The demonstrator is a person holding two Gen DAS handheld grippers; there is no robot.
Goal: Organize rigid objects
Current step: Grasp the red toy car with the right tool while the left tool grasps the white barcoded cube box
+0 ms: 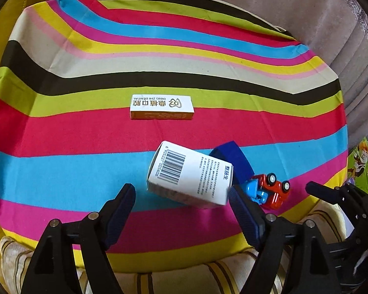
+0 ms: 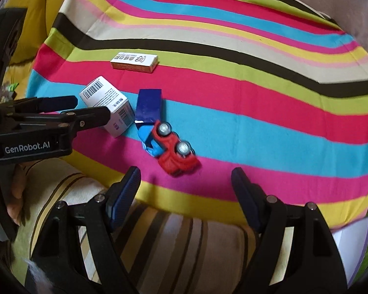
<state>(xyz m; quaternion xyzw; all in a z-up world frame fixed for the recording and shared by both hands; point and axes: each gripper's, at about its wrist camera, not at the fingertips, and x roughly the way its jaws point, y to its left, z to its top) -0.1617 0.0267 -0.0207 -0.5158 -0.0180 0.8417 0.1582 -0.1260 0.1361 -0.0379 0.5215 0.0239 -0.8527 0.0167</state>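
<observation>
A white medicine box with a barcode [image 1: 190, 175] [image 2: 108, 105] lies tilted on the striped cloth [image 1: 85, 132]. My left gripper [image 1: 181, 196] is open, its jaws either side of the box's near end, not closed on it; it also shows in the right wrist view [image 2: 90, 109]. A red and blue toy car [image 1: 269, 189] [image 2: 174, 149] lies on its side just right of the box. A dark blue flat piece [image 1: 233, 159] [image 2: 148, 106] lies between them. A white and orange dental box [image 1: 162, 106] [image 2: 135, 62] lies farther back. My right gripper [image 2: 185, 183] is open and empty, just short of the car.
The cloth covers a cushion on a beige sofa [image 1: 306, 12]. A striped cushion [image 2: 171, 245] lies at the near edge. A yellow cushion [image 2: 44, 5] is at the far left. A cartoon picture book [image 1: 363, 166] lies off the cloth's right side.
</observation>
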